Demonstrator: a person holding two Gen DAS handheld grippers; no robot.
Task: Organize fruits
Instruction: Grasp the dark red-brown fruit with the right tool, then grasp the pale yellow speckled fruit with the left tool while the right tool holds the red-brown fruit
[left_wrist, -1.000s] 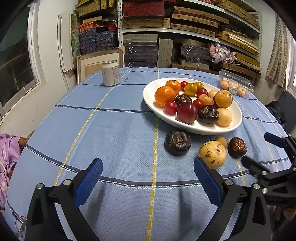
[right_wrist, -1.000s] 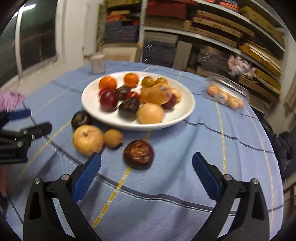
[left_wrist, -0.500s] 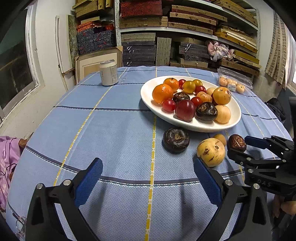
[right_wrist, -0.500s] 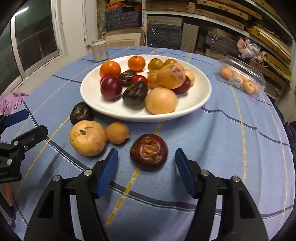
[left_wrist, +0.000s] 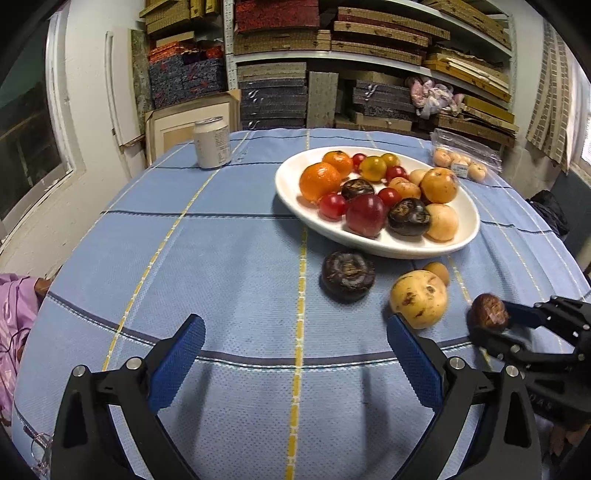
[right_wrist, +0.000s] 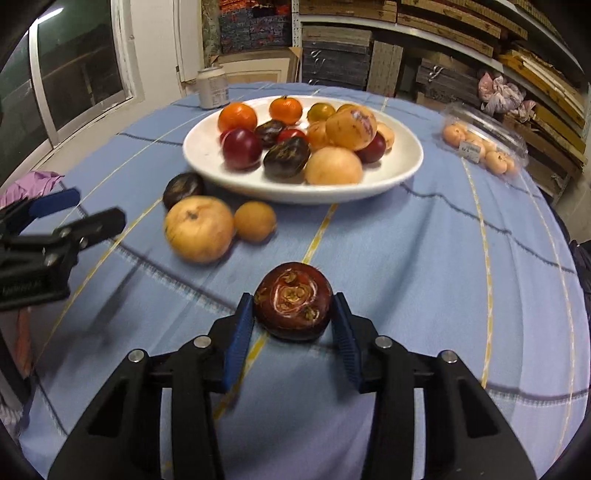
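Note:
A white plate (left_wrist: 291, 173) (right_wrist: 199, 147) full of mixed fruit stands on the blue tablecloth. In front of it lie a dark purple fruit (left_wrist: 347, 275) (right_wrist: 183, 186), a yellow pear-like fruit (left_wrist: 419, 299) (right_wrist: 199, 229) and a small orange fruit (left_wrist: 437, 271) (right_wrist: 255, 221). My right gripper (right_wrist: 293, 314) (left_wrist: 491, 323) is shut on a dark red-brown fruit (right_wrist: 293, 301) (left_wrist: 489, 310), low over the cloth. My left gripper (left_wrist: 295, 349) (right_wrist: 70, 208) is open and empty, close in front of the loose fruits.
A white can (left_wrist: 212, 142) (right_wrist: 212, 88) stands at the table's far left. A clear plastic box of small fruit (left_wrist: 463, 158) (right_wrist: 484, 142) lies at the far right. Shelves of stacked boxes stand behind the table. A purple cloth (left_wrist: 14, 317) hangs at the left edge.
My right gripper has moved forward and closed its fingers around the dark red-brown fruit. My left gripper has stayed open and hardly moved.

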